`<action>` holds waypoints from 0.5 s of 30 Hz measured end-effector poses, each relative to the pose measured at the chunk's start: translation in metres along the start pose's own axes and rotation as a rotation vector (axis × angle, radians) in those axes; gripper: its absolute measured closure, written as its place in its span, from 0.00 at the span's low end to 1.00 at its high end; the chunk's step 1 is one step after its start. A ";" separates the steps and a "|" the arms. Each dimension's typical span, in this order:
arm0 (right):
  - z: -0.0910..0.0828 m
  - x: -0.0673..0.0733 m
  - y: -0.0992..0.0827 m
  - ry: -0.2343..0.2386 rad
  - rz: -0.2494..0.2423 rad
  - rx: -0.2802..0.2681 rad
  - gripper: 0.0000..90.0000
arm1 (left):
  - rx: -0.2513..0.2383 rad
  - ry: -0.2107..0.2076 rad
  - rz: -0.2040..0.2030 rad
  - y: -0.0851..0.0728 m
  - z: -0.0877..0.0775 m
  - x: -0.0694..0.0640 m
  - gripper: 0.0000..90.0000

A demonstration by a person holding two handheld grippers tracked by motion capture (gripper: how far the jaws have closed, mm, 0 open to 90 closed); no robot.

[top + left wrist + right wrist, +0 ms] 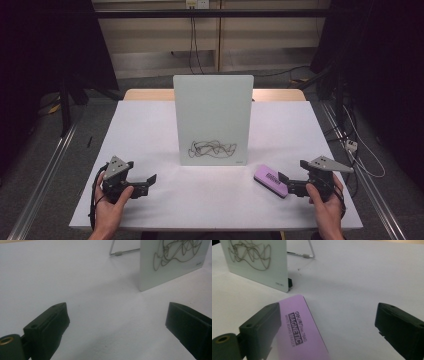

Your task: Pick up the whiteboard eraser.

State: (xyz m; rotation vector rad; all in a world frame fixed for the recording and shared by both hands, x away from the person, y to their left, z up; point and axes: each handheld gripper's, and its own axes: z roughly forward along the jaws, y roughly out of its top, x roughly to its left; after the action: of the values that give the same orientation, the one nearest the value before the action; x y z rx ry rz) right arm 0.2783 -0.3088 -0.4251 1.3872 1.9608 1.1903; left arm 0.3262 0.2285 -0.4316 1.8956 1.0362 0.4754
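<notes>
While the right claw (325, 322) gapes, the eraser (303, 332) seemingly lies just inside one jaw.

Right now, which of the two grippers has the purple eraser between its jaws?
The right gripper. The purple eraser lies on the table between its open jaws, not gripped. The left gripper has only bare table between its jaws.

The eraser (299, 332), lying between the right gripper's (327, 327) jaws, is running off the bottom edge of the right gripper view. Beyond the jaws, the board (257, 262) is being cropped at the top, and its small corner print is staying unreadable.
</notes>
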 end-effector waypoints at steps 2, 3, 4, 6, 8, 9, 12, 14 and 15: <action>0.001 0.001 0.002 0.002 0.000 0.005 0.06 | 0.002 0.002 0.001 0.000 0.000 0.000 0.05; 0.001 0.001 0.004 0.008 0.001 0.010 0.06 | 0.001 0.000 0.001 0.000 0.000 0.000 0.05; 0.002 0.002 0.005 0.019 -0.001 0.016 0.06 | 0.003 -0.001 0.004 0.000 0.000 0.000 0.05; 0.002 0.003 0.006 0.033 -0.017 0.016 0.06 | 0.005 0.000 0.004 -0.001 0.000 0.001 0.05; 0.003 0.004 0.006 0.042 -0.026 0.020 0.06 | 0.004 -0.001 0.004 -0.001 -0.001 0.000 0.05; 0.004 0.005 0.006 0.047 -0.034 0.020 0.08 | 0.006 -0.001 0.005 -0.002 -0.001 0.000 0.05; 0.007 0.010 0.007 0.078 -0.017 0.028 0.09 | 0.006 0.004 0.004 -0.002 -0.002 0.001 0.05; 0.008 0.010 0.009 0.104 -0.012 0.039 0.09 | 0.005 0.005 0.007 -0.002 -0.003 0.001 0.05; 0.009 0.012 0.010 0.122 -0.013 0.050 0.10 | 0.006 0.005 0.009 -0.001 -0.003 0.001 0.05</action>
State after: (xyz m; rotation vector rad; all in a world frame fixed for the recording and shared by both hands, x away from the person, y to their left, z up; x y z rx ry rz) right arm 0.2859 -0.2934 -0.4198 1.3523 2.0927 1.2549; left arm 0.3241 0.2312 -0.4312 1.9053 1.0336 0.4825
